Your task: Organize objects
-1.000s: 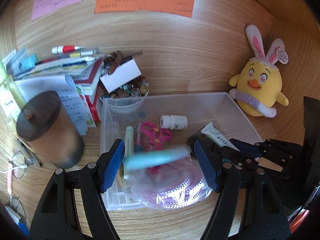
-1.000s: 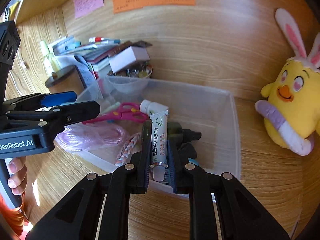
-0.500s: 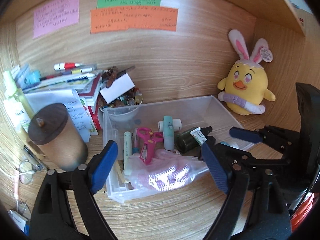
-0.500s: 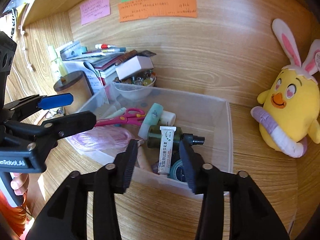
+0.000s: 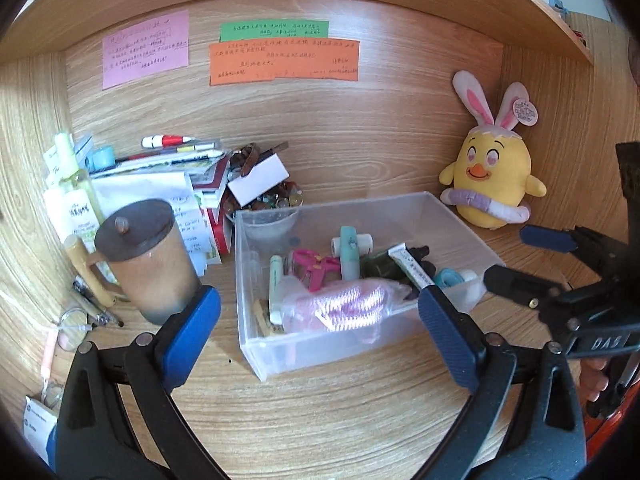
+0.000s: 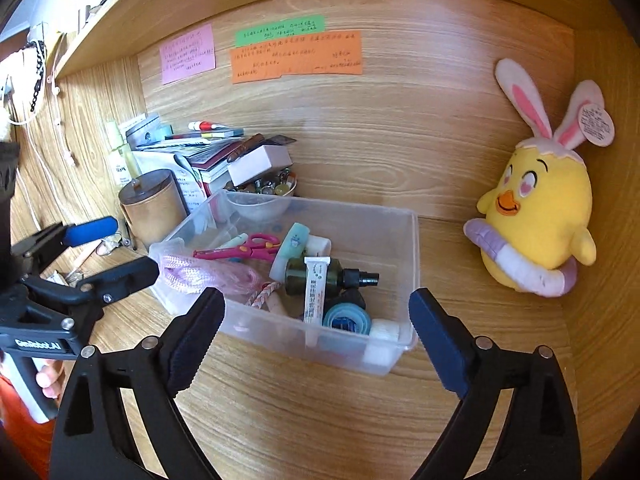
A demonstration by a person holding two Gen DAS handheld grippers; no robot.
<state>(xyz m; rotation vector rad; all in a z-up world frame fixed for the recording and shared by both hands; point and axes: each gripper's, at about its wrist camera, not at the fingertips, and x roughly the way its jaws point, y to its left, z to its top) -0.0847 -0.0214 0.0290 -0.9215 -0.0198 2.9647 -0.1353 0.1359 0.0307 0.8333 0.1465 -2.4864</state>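
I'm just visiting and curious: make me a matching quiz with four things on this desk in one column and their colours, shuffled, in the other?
Things:
1. scissors
2. plush chick
3. lidded mug
4. tape roll

Colours:
A. brown
B. blue
C. pink
D. yellow

Pairs: 1-C, 2-D, 3-A, 4-B

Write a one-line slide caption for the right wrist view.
Open right gripper hangs before a clear bin holding scissors, tube and tape; plush chick beside.
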